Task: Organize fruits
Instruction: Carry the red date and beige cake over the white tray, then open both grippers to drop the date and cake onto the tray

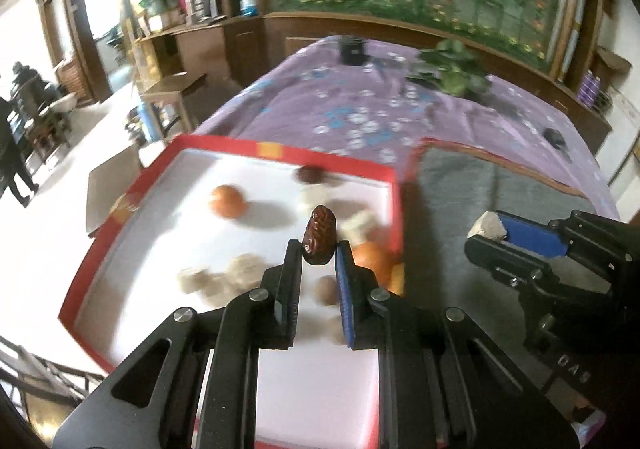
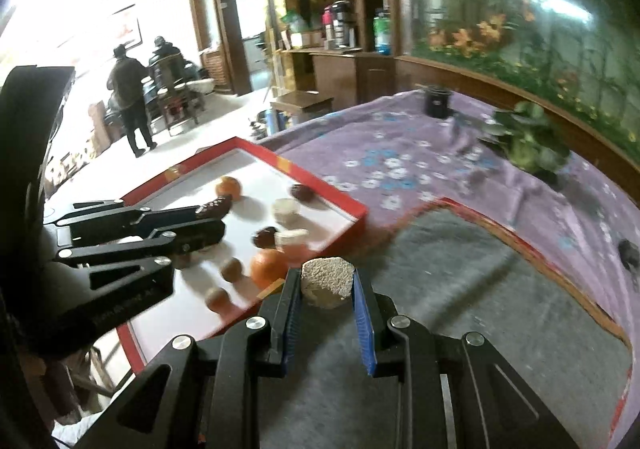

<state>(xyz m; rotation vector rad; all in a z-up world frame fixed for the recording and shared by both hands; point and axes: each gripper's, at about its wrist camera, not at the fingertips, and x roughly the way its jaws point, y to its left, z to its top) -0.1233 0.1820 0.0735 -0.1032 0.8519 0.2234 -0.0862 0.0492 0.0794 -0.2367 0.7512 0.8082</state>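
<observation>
Black-fingered, the left gripper (image 1: pixel 318 249) is pinching a dark brown date (image 1: pixel 319 235) at lower centre, over the white-floored red tray (image 1: pixel 120 205); the right gripper (image 2: pixel 326 283) is clamping a pale, rough, cut chunk (image 2: pixel 327 281) above the grey mat (image 2: pixel 480 289), oranges (image 2: pixel 269 267) lying beyond.

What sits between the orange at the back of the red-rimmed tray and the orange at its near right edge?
In the right wrist view, between the far orange and the near orange lies a dark date; the tray floor is otherwise bare there.
</observation>
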